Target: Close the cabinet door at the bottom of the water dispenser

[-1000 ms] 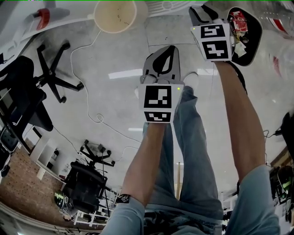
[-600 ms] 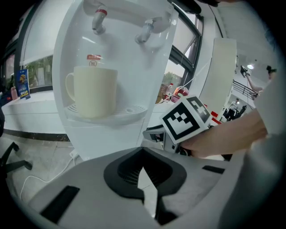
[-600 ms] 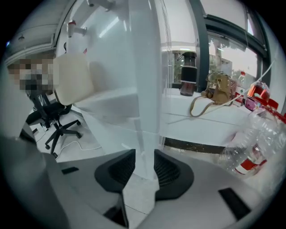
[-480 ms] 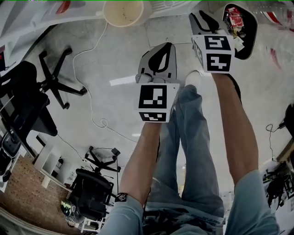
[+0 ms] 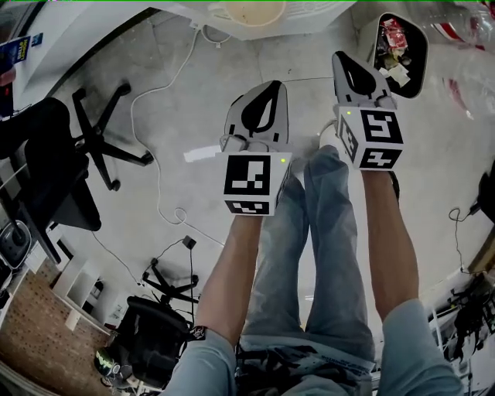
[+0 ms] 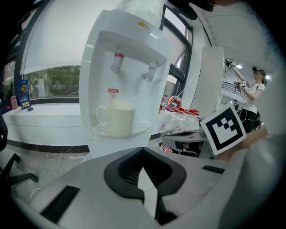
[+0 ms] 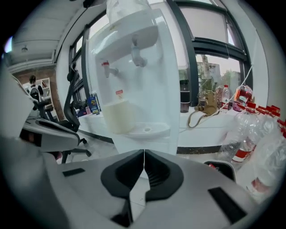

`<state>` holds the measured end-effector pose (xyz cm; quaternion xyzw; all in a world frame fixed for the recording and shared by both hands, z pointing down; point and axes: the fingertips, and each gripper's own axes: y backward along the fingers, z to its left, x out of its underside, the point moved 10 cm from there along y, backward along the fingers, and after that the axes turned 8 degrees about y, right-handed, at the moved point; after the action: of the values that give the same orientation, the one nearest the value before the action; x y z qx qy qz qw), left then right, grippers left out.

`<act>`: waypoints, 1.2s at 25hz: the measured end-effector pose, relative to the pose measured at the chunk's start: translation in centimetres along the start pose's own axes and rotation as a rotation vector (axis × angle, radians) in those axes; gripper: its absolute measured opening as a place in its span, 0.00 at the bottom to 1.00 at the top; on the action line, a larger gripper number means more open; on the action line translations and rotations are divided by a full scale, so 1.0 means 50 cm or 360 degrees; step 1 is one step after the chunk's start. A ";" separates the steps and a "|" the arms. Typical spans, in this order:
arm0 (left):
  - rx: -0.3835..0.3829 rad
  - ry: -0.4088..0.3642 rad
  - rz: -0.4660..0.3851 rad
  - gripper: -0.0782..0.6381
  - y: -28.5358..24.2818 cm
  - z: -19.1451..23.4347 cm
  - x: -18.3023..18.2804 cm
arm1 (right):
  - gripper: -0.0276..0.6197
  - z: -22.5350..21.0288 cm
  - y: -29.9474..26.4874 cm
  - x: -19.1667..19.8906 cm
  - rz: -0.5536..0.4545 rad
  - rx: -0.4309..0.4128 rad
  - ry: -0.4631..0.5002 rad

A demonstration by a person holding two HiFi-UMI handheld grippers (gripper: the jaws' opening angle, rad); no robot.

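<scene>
The white water dispenser point(image 6: 129, 62) point(image 7: 147, 80) stands straight ahead, with a cream cup point(image 6: 118, 118) point(image 7: 118, 116) on its drip tray. From the head view only its top edge point(image 5: 255, 19) shows. Its bottom cabinet door is in no view, because the jaws cover the lower body. My left gripper point(image 5: 269, 85) point(image 6: 143, 150) hangs in the air short of the dispenser, its jaws together and empty. My right gripper point(image 5: 345, 57) point(image 7: 144, 152) is beside it at the right. Its jaws have just been closing and now meet with nothing between them.
A black bin point(image 5: 398, 50) full of rubbish sits on the floor at the right. Clear plastic bottles point(image 7: 263, 147) lie near it. An office chair point(image 5: 46, 162) and a white cable point(image 5: 166, 155) are at the left. A person point(image 6: 254, 89) stands far right.
Both grippers have risen and drawn back from the dispenser. The right gripper's jaws went from apart to shut. The dispenser has slid toward the top edge of the head view.
</scene>
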<state>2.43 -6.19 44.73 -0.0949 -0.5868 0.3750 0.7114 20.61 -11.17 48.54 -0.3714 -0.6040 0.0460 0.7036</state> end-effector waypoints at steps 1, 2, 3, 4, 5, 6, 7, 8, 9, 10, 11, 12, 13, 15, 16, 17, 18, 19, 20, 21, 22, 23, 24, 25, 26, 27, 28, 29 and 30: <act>0.0007 -0.0003 -0.0011 0.14 0.020 0.008 -0.006 | 0.09 0.015 0.012 -0.009 -0.0019 -0.0018 -0.0030; 0.0014 -0.0007 -0.0023 0.14 0.040 0.017 -0.013 | 0.09 0.031 0.024 -0.020 -0.0044 -0.0044 -0.0066; 0.0021 -0.0011 -0.0038 0.14 0.061 0.025 -0.022 | 0.09 0.048 0.036 -0.034 -0.0074 -0.0074 -0.0093; 0.0027 -0.0015 -0.0058 0.14 0.081 0.034 -0.033 | 0.09 0.065 0.047 -0.050 -0.0107 -0.0103 -0.0099; 0.0032 -0.0017 -0.0082 0.14 0.102 0.041 -0.044 | 0.09 0.084 0.060 -0.068 -0.0135 -0.0128 -0.0089; 0.0035 -0.0016 -0.0105 0.14 0.123 0.048 -0.057 | 0.09 0.102 0.073 -0.086 -0.0157 -0.0148 -0.0075; 0.0037 -0.0015 -0.0127 0.14 0.145 0.054 -0.072 | 0.09 0.121 0.087 -0.105 -0.0170 -0.0163 -0.0063; 0.0039 -0.0014 -0.0146 0.14 0.168 0.059 -0.089 | 0.09 0.138 0.102 -0.125 -0.0178 -0.0173 -0.0055; 0.0039 -0.0013 -0.0166 0.14 0.190 0.064 -0.109 | 0.09 0.154 0.118 -0.148 -0.0185 -0.0179 -0.0052; 0.0039 -0.0013 -0.0189 0.14 0.212 0.069 -0.130 | 0.09 0.167 0.132 -0.172 -0.0197 -0.0184 -0.0051; 0.0036 -0.0016 -0.0218 0.14 0.232 0.072 -0.152 | 0.09 0.178 0.146 -0.199 -0.0215 -0.0187 -0.0049; 0.0031 -0.0020 -0.0252 0.14 0.251 0.075 -0.174 | 0.09 0.187 0.160 -0.225 -0.0239 -0.0191 -0.0044; 0.0023 -0.0025 -0.0288 0.14 0.270 0.076 -0.194 | 0.09 0.197 0.176 -0.251 -0.0265 -0.0197 -0.0041; 0.0009 -0.0031 -0.0378 0.14 0.313 0.076 -0.231 | 0.09 0.216 0.213 -0.296 -0.0315 -0.0214 -0.0045; 0.0004 -0.0030 -0.0438 0.14 0.335 0.076 -0.250 | 0.08 0.225 0.231 -0.319 -0.0335 -0.0220 -0.0043; -0.0004 -0.0031 -0.0494 0.14 0.355 0.075 -0.269 | 0.08 0.233 0.247 -0.342 -0.0348 -0.0220 -0.0027; -0.0017 -0.0035 -0.0532 0.14 0.374 0.074 -0.287 | 0.08 0.239 0.263 -0.366 -0.0357 -0.0215 0.0000; -0.0033 -0.0043 -0.0546 0.14 0.394 0.071 -0.304 | 0.08 0.244 0.278 -0.388 -0.0364 -0.0209 0.0026; -0.0050 -0.0054 -0.0542 0.14 0.414 0.067 -0.320 | 0.09 0.249 0.296 -0.410 -0.0371 -0.0199 0.0045; -0.0065 -0.0069 -0.0534 0.14 0.433 0.062 -0.336 | 0.09 0.253 0.314 -0.430 -0.0379 -0.0187 0.0053; -0.0079 -0.0085 -0.0537 0.14 0.452 0.056 -0.354 | 0.09 0.256 0.332 -0.452 -0.0391 -0.0172 0.0053; -0.0091 -0.0098 -0.0551 0.14 0.471 0.051 -0.373 | 0.09 0.258 0.349 -0.474 -0.0406 -0.0157 0.0054; -0.0104 -0.0110 -0.0575 0.14 0.489 0.047 -0.393 | 0.09 0.261 0.364 -0.497 -0.0425 -0.0144 0.0057; -0.0117 -0.0122 -0.0603 0.14 0.507 0.044 -0.414 | 0.09 0.265 0.377 -0.520 -0.0450 -0.0136 0.0061; -0.0132 -0.0133 -0.0632 0.14 0.525 0.041 -0.434 | 0.09 0.270 0.390 -0.543 -0.0477 -0.0131 0.0065; -0.0149 -0.0139 -0.0661 0.14 0.545 0.038 -0.452 | 0.09 0.275 0.405 -0.563 -0.0503 -0.0129 0.0066; -0.0169 -0.0136 -0.0693 0.14 0.565 0.035 -0.469 | 0.09 0.280 0.421 -0.582 -0.0527 -0.0124 0.0066; -0.0190 -0.0128 -0.0723 0.14 0.585 0.031 -0.486 | 0.09 0.285 0.437 -0.602 -0.0551 -0.0117 0.0065; -0.0211 -0.0121 -0.0747 0.14 0.605 0.026 -0.503 | 0.09 0.289 0.454 -0.623 -0.0577 -0.0109 0.0065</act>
<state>-12.28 -1.63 8.52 0.0117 -0.6423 0.1636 0.7487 8.28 -4.10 9.94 -0.2810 -0.6479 -0.1097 0.6994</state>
